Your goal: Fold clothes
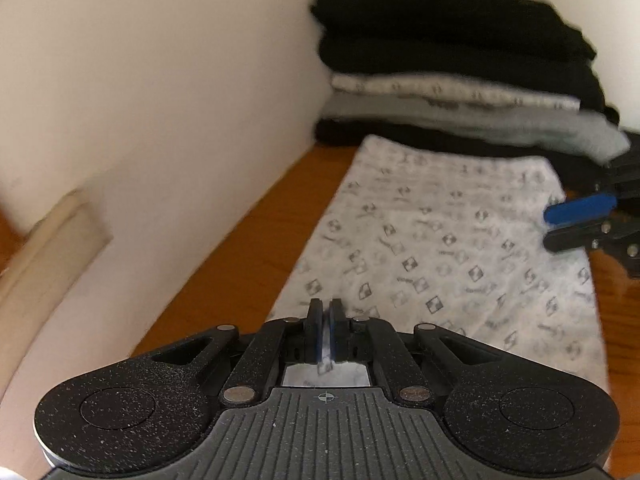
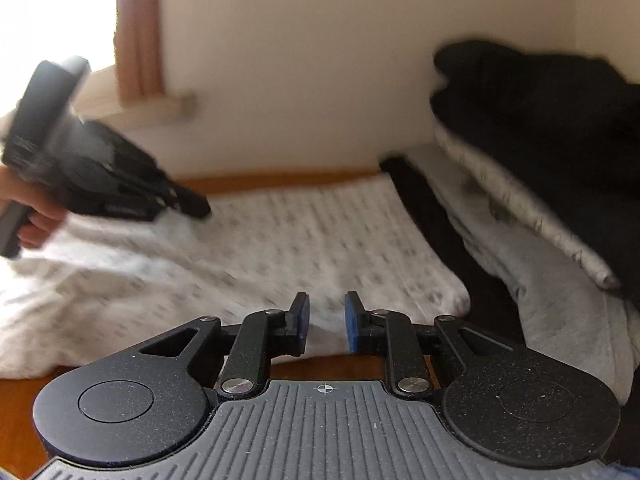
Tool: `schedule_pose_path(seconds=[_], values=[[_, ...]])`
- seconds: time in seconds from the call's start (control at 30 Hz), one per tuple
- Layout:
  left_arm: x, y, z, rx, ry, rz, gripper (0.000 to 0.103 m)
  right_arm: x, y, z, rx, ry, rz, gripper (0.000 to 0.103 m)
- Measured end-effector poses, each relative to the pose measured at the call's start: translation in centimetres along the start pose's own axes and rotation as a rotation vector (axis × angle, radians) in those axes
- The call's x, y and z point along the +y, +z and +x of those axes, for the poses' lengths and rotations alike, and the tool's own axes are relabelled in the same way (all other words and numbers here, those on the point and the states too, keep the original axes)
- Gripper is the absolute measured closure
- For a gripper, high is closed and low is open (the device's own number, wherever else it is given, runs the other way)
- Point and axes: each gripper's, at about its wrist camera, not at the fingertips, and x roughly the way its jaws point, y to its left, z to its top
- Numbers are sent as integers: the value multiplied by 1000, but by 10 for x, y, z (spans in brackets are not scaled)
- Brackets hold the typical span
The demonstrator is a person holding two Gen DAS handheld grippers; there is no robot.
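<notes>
On the orange-brown wooden table [image 1: 248, 240], against a cream wall [image 1: 160, 80], lies a white printed garment [image 1: 440, 248], spread flat with its far edge touching the foot of a stack of folded clothes [image 1: 460, 80]. Its print is a repeating pattern of small grey diamond-shaped emblems, each with a short word beside it; motion blur leaves the lettering illegible, and no brand or label can be read anywhere in either view. The stack holds black items at the top, then a white layer with the same grey print, a plain grey layer, and a black item at the bottom. In the left wrist view, the left gripper [image 1: 325, 320] sits at the near edge of the garment with its jaws pressed together, pinching a fold of the white cloth between the blue pads. The right gripper [image 1: 576, 220] enters that view from the right edge, over the far right side of the garment. In the right wrist view, the right gripper [image 2: 326, 320] has its jaws parted by a narrow gap, with nothing between the blue pads; the garment [image 2: 240, 248] lies beyond the fingertips. The left gripper [image 2: 120, 184] appears blurred at the left, held by a hand [image 2: 28, 208]. The stack [image 2: 540, 160] stands at the right.
</notes>
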Motion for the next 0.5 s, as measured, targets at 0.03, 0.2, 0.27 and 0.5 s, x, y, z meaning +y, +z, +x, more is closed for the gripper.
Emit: schedule_pose_path(seconds=[0.03,0.2,0.27,0.5], values=[[1,2,5,-1,7,-5,100,-5,0,-1,2,4,6,82],[6,7,11,9,35,-22,100,-25,-10,-9,-21,8,50,82],[4,9,10,22,50,-12,100,-25,-12,-11,-25,8,55,82],[18,15,-73,-43,108,-37,67,7,-2,-32,-117,12,59,62]])
